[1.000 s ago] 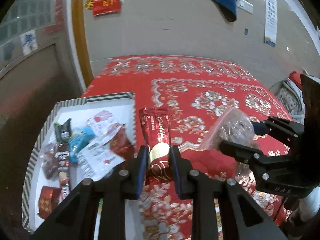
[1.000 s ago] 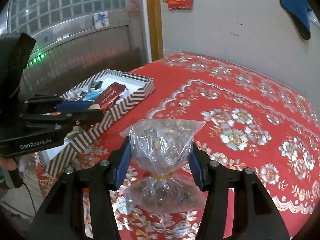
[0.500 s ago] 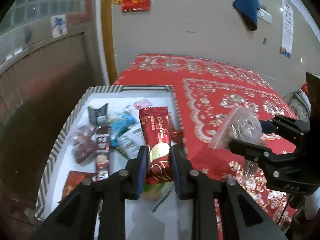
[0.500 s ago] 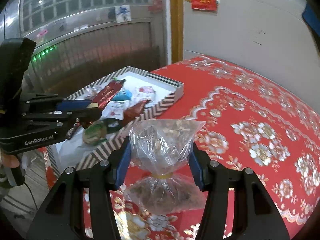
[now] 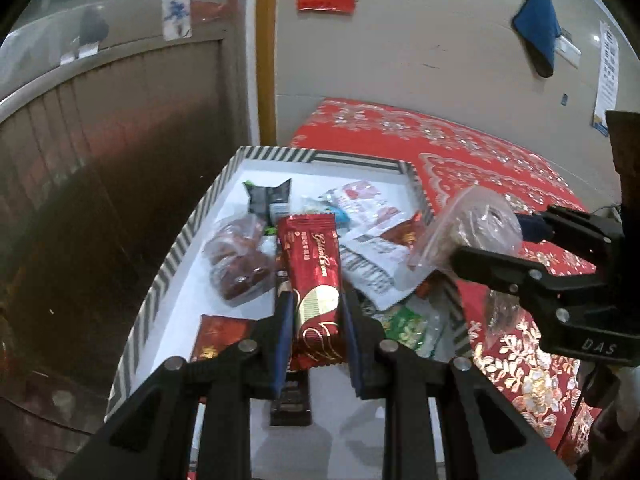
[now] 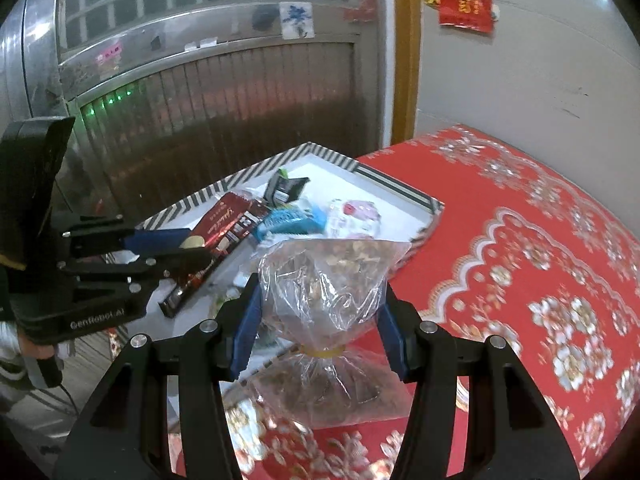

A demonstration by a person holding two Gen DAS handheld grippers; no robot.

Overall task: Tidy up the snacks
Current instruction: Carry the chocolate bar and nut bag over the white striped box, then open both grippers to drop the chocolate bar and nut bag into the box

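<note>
The left gripper [image 5: 316, 320] has its jaws clamped on the lower half of a red wafer bar [image 5: 314, 280], a light, crinkly and probably brittle pack best pinched across its flat sides, hanging over the striped tray [image 5: 176, 248] with its free end toward 12 o'clock. The right gripper [image 6: 320, 320] has its jaws closed on a clear bag of nuts [image 6: 324, 280] just above its rubber band, soft and slippery, with the loose weight sagging below at 6 o'clock, near the tray's edge over the red table [image 6: 520, 240]

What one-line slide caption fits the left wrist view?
Left hand-held gripper holds a red foil snack bar above the striped-rim white tray of assorted snacks.
</note>
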